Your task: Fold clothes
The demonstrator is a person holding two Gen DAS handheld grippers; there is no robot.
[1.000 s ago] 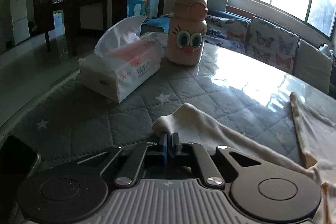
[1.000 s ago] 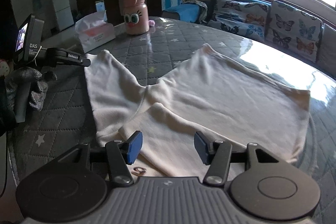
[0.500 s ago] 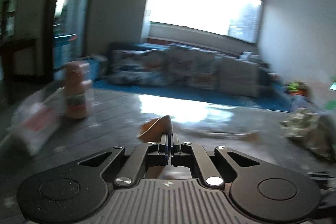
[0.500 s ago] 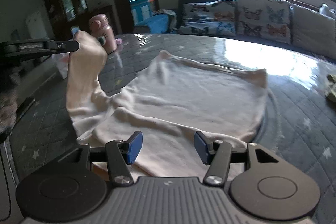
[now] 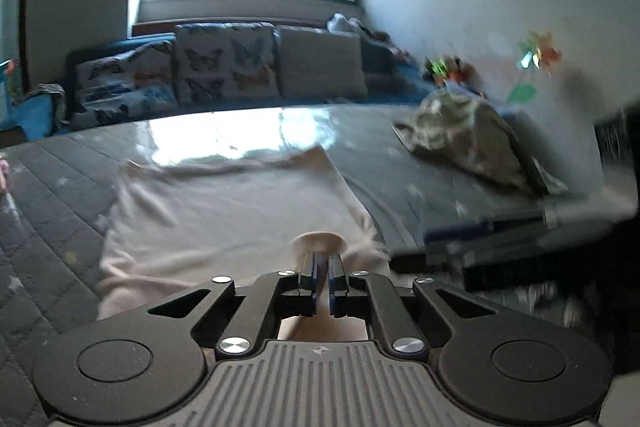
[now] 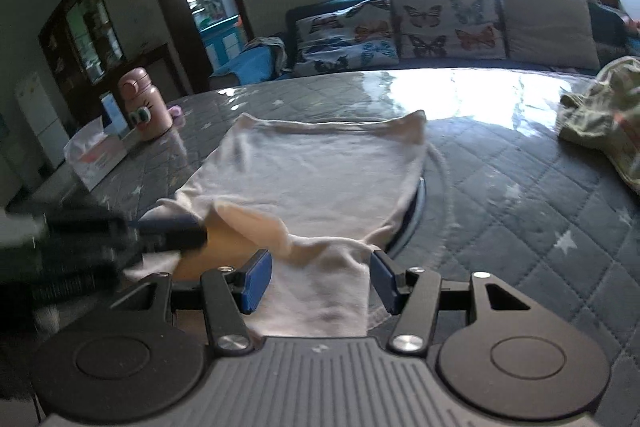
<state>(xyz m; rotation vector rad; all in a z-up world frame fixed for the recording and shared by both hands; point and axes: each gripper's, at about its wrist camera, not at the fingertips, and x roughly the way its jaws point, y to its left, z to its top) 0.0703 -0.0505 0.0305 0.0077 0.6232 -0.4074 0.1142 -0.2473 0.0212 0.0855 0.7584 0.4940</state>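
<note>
Care is called for in the step in hand, judged to be the laying of a sleeve across the body of the cream garment: the sleeve end is best lowered flat and square to the side edge before it is let go, so that no roll or crease is trapped under the fold. The left gripper is seen with its jaws just parting, a bunched end of cloth between them and standing up past the tips, though whether the pads are pressed on it cannot be told. The right gripper is held released, its blue pads apart, with the near hem of the garment lying between and beneath them, not pinched. The garment is spread on the quilted surface, stretching away from both grippers toward the sofa; a crumpled green garment is left well apart at the right.
</note>
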